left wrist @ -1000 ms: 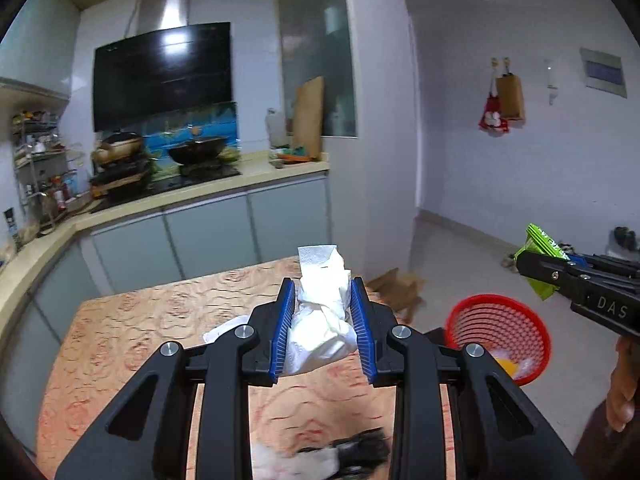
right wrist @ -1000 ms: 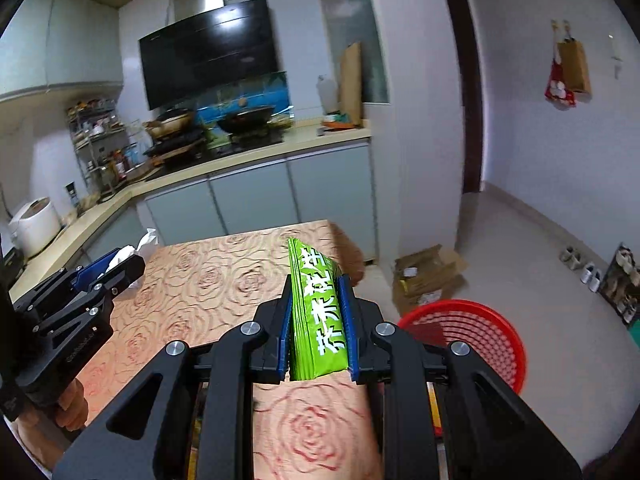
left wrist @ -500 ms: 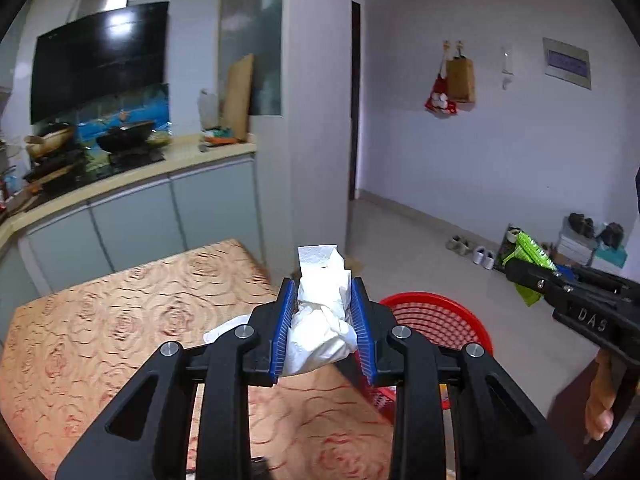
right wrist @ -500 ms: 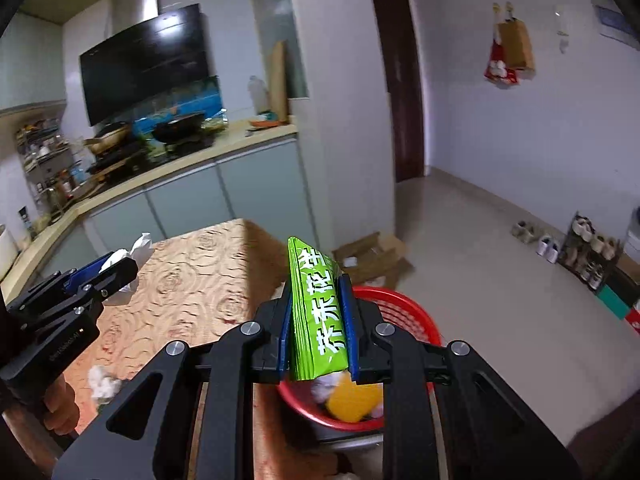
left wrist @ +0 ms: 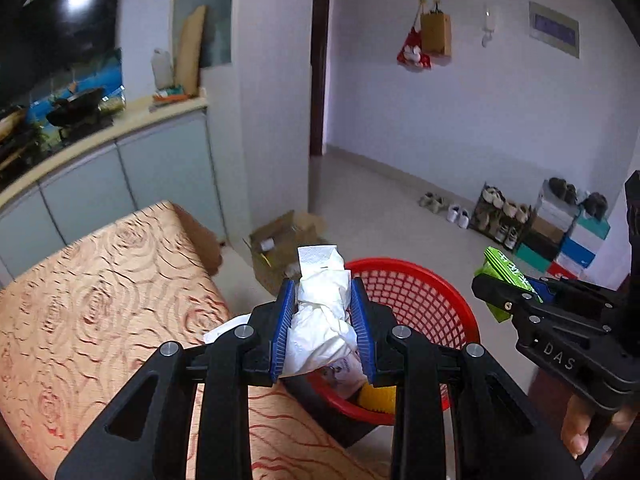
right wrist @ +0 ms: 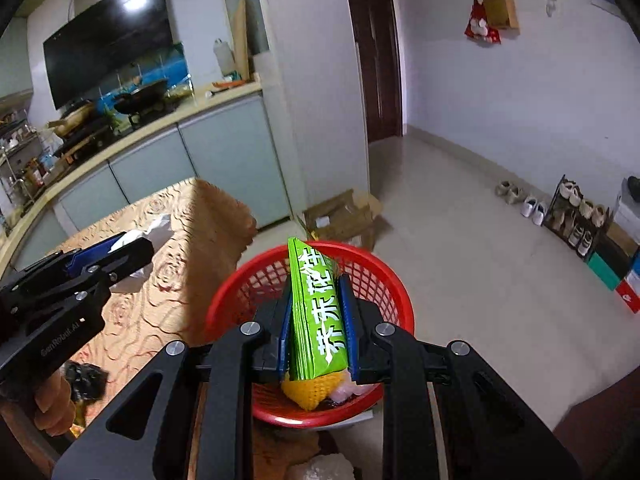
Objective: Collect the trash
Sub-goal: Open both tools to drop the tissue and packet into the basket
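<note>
Left gripper [left wrist: 323, 324] — blue ribbed pads pressed on a crumpled white tissue [left wrist: 320, 316]. The wad is creased and bunched, one flat corner poking up past the fingertips, its lower end bulging out below the pads. It hangs over the near rim of a red mesh basket [left wrist: 420, 300].

Right gripper [right wrist: 316, 320] — pads clamped narrow on a flat green wrapper [right wrist: 318, 308], white characters printed down its length, top edge folded to a point. It sits directly above the basket [right wrist: 240, 292].

Inside the basket: something yellow [right wrist: 312, 392] and pale scraps. The basket stands on the floor just beside a table with an orange rose-patterned cloth [left wrist: 100, 292].
</note>
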The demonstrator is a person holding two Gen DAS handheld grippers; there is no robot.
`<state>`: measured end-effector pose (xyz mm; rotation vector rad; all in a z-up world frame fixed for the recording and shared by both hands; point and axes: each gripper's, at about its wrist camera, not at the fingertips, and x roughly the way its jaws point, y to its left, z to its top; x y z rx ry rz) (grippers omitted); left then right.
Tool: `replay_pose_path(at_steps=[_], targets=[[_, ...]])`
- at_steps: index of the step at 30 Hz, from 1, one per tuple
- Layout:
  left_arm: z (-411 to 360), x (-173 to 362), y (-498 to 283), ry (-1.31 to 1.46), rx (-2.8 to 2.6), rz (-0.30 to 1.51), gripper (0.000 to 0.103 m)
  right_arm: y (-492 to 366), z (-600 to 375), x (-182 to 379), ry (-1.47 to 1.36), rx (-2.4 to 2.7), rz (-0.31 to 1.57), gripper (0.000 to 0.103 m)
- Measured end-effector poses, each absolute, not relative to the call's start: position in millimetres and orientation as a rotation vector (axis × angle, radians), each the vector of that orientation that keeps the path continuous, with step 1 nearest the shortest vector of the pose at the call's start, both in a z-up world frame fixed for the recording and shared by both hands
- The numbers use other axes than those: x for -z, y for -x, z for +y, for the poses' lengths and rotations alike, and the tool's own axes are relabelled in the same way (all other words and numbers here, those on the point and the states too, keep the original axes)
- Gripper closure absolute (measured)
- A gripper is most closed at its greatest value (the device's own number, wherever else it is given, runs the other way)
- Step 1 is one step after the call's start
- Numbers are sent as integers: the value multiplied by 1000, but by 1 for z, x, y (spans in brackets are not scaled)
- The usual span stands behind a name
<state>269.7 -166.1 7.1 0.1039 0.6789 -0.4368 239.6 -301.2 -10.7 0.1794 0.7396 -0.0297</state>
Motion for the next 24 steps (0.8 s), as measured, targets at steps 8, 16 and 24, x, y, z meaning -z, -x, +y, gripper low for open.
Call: replay_pose_path(at_steps=[8,16,24], targets=[[-181,27,-287,-83,485,790,75,-252,-308,35,-188,31,806,82],[-190,38,-296,-73,504,835,70,-262,-306,51,-195,18,849,80],[-190,31,-298,-56,510,823,50,-261,-309,55,-217,21,856,61]])
